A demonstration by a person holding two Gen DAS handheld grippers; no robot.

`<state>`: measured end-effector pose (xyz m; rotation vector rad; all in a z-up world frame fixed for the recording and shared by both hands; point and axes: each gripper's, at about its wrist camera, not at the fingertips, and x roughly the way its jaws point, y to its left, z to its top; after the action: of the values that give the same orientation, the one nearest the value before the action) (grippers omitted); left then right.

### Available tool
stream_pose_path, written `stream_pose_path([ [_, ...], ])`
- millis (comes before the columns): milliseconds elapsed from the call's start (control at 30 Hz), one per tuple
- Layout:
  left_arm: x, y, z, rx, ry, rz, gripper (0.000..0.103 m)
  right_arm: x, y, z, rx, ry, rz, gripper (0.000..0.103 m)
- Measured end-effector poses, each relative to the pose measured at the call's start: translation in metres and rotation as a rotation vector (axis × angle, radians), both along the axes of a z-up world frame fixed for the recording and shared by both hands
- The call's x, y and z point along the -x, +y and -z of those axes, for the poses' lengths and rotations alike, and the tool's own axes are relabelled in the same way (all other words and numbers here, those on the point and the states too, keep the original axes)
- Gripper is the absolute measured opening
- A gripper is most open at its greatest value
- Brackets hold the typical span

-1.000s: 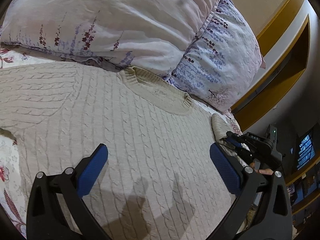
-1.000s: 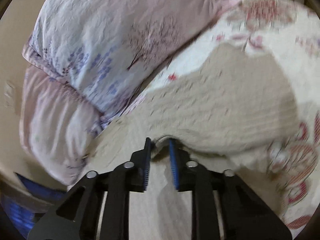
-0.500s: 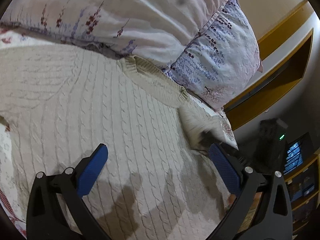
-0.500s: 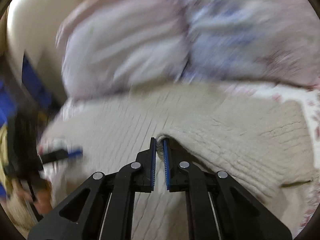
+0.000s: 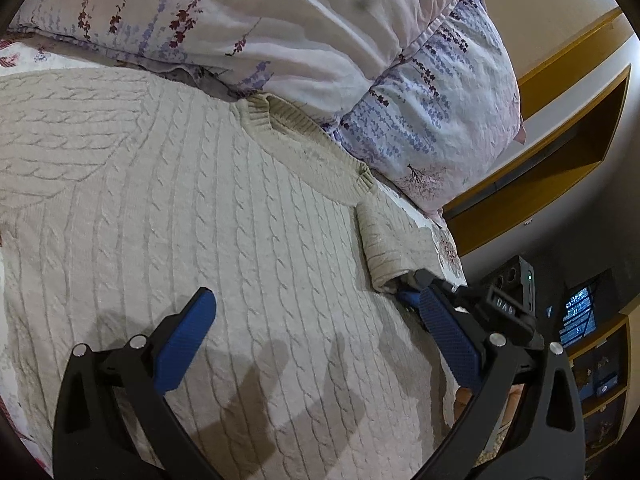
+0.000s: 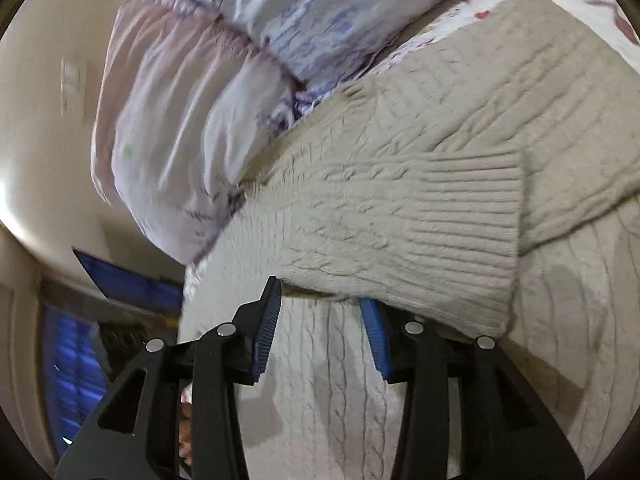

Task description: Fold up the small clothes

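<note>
Lying flat: the cream cable-knit sweater (image 5: pixel 224 216) is spread over the floral bedsheet (image 5: pixel 446 246), its ribbed neckline (image 5: pixel 308 136) at the far edge, just against the pillows.
Sleeve: one sleeve (image 6: pixel 400 224) is folded across the sweater's body, its ribbed cuff (image 6: pixel 476 216) lying on top of the cable pattern, to the right in the right wrist view.
Sleeve from the left wrist view: the same folded sleeve (image 5: pixel 390 240) shows as a rolled strip at the sweater's right edge, below the neckline.
Left gripper (image 5: pixel 316 328): jaws spread wide over the sweater's front, holding nothing; its blue pads (image 5: pixel 184 344) hover above the knit, and whether they touch it cannot be told.
Right gripper (image 6: pixel 320 320): jaws parted, their tips at the near edge of the folded sleeve; the fold's edge sits just over the gap, and no pinch on the fabric is visible.
Right gripper from the other side (image 5: pixel 472 300): it appears at the right, its tips at the near end of the rolled sleeve.
Pillows: two floral pillows, a pale pink-white one (image 5: pixel 260 20) and a blue-flowered one (image 5: pixel 440 108), lie beyond the neckline.
Far right: wooden shelving (image 5: pixel 560 128) and a small lit screen (image 5: pixel 580 316).
</note>
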<state>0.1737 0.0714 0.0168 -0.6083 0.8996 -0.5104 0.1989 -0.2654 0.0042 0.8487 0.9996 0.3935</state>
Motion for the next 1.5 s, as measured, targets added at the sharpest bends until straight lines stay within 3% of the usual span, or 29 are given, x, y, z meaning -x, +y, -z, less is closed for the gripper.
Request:
stream_pose_path([
  [167,0.001,0.003,-0.002,-0.003,-0.012,-0.003,0.101,0.005,-0.014,-0.001,-0.069,0.007,0.083,0.050],
  [333,-0.001,0.001,-0.002,0.003,-0.007,0.002,0.101,0.013,-0.034,0.008,-0.064,0.058,0.205,0.050],
  [400,-0.001,-0.002,-0.003,0.000,-0.010,0.012,0.101,0.015,-0.038,0.011,-0.021,0.073,0.247,0.034],
  [433,0.000,-0.002,-0.004,0.000,-0.012,0.016,0.101,0.013,-0.037,0.009,0.036,0.072,0.261,0.017],
  [467,0.000,-0.002,-0.004,0.001,-0.012,0.018,0.101,0.013,-0.035,0.005,0.084,0.060,0.267,0.010],
  [633,-0.003,0.003,-0.002,0.037,0.003,0.004,0.101,0.011,0.003,-0.054,0.328,-0.172,0.207,0.010],
  [667,-0.004,0.004,-0.001,0.055,0.009,0.001,0.100,0.008,0.016,-0.065,0.337,-0.226,0.167,0.010],
  [733,-0.006,0.005,0.000,0.088,0.019,0.000,0.100,-0.007,0.057,-0.075,0.306,-0.289,-0.044,0.010],
  [800,-0.007,0.004,0.002,0.115,0.029,0.002,0.100,-0.015,0.083,-0.068,0.285,-0.255,-0.179,0.019],
  [867,-0.008,0.002,0.002,0.131,0.037,0.004,0.100,-0.017,0.098,-0.056,0.292,-0.192,-0.233,0.062],
  [900,-0.009,0.001,0.003,0.136,0.043,-0.001,0.100,-0.015,0.097,-0.051,0.285,-0.183,-0.225,0.065],
  [1100,-0.021,-0.007,0.010,0.157,0.115,-0.015,0.091,0.002,0.047,-0.031,0.160,-0.086,-0.102,0.065],
  [1300,-0.024,-0.022,0.006,0.157,0.104,-0.005,0.091,0.011,0.026,-0.026,0.184,-0.063,-0.071,0.065],
  [1433,-0.032,-0.027,0.008,0.126,0.101,-0.021,0.091,0.021,0.001,-0.017,0.175,0.008,0.044,0.065],
  [1500,-0.039,-0.026,0.011,0.104,0.109,-0.055,0.082,0.032,-0.017,-0.013,0.160,0.034,0.126,0.065],
])
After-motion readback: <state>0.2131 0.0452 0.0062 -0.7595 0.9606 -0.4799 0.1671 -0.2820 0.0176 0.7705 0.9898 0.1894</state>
